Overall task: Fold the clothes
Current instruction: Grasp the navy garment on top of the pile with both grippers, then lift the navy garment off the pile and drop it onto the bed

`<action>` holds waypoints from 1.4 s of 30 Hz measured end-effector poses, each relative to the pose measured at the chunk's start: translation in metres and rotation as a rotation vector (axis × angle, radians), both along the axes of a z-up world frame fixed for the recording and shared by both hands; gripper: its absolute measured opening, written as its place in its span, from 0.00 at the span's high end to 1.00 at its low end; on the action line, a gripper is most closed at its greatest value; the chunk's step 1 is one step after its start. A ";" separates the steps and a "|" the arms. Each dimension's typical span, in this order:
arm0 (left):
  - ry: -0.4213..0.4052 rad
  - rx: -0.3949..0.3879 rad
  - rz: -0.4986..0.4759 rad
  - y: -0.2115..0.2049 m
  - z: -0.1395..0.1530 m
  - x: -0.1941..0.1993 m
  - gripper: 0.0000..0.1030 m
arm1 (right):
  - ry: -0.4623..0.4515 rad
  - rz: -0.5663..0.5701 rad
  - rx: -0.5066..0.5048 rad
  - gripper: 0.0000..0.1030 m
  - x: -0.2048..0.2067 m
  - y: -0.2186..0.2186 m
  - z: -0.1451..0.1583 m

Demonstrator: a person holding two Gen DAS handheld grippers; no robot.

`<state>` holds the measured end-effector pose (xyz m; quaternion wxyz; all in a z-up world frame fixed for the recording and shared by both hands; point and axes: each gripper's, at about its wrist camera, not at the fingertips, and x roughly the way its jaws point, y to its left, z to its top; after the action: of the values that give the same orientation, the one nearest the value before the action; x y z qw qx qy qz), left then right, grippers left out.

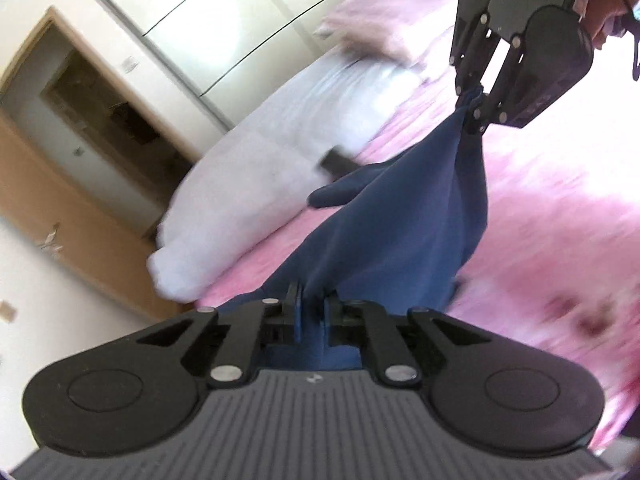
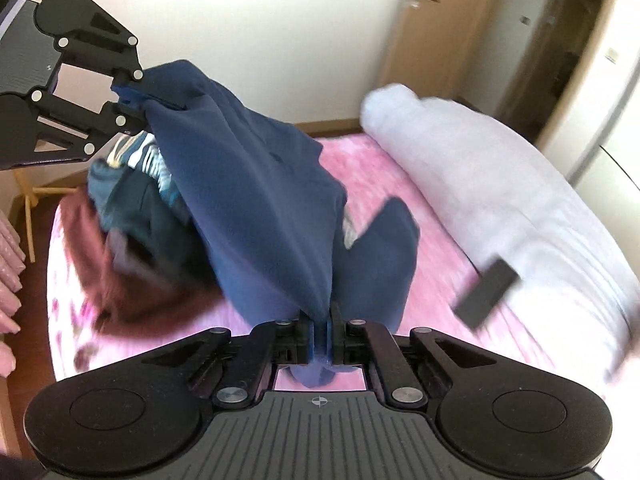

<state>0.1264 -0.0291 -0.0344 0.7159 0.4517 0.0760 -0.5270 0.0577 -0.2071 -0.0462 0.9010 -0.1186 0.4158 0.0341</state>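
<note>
The blue garment [image 2: 260, 200] hangs unfolded above the bed [image 2: 420, 240], left tongs [image 1: 312, 312] and right tongs [image 2: 320, 332] each clenched on an edge; folding has barely begun.

Left wrist view: mounted behind the left gripper [image 1: 312, 312], close to its fingers, looking down along them across the pink bed [image 1: 560, 208] toward the wardrobe [image 1: 224, 20] and doorway.

Right wrist view: mounted behind the right gripper [image 2: 320, 332], facing down and across the bed toward the wall and door [image 2: 424, 20].

Shared: navy garment [image 1: 392, 220], white duvet [image 2: 500, 168], each opposite gripper.
</note>
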 end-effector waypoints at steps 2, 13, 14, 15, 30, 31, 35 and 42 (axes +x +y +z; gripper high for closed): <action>0.029 0.014 -0.051 -0.006 -0.003 -0.047 0.93 | 0.014 -0.045 0.002 0.97 -0.052 -0.013 0.002; 0.261 0.047 -0.337 -0.070 -0.030 -0.286 0.95 | 0.103 -0.375 0.005 0.97 -0.332 -0.089 0.008; 0.259 0.034 -0.369 -0.085 -0.025 -0.297 0.95 | 0.098 -0.411 -0.003 0.97 -0.353 -0.098 0.014; 0.257 0.021 -0.400 -0.101 -0.019 -0.306 0.95 | 0.088 -0.443 -0.020 0.97 -0.371 -0.108 0.023; 0.182 -0.148 -0.497 -0.185 0.057 -0.272 0.94 | -0.209 -0.601 -0.350 0.96 -0.425 -0.115 0.148; 0.182 -0.092 -0.478 -0.177 0.042 -0.263 0.93 | -0.186 -0.583 -0.313 0.96 -0.417 -0.107 0.136; 0.244 0.177 -0.373 -0.133 -0.032 -0.226 0.90 | 0.106 -0.463 -0.092 0.81 -0.380 -0.069 0.045; 0.387 0.347 -0.280 -0.065 -0.081 -0.169 0.71 | 0.311 -0.512 0.151 0.38 -0.371 -0.032 -0.021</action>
<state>-0.0431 -0.0941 -0.1156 0.5205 0.4648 0.2370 -0.6759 -0.3129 -0.2391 -0.0667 0.8123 0.0639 0.5612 -0.1455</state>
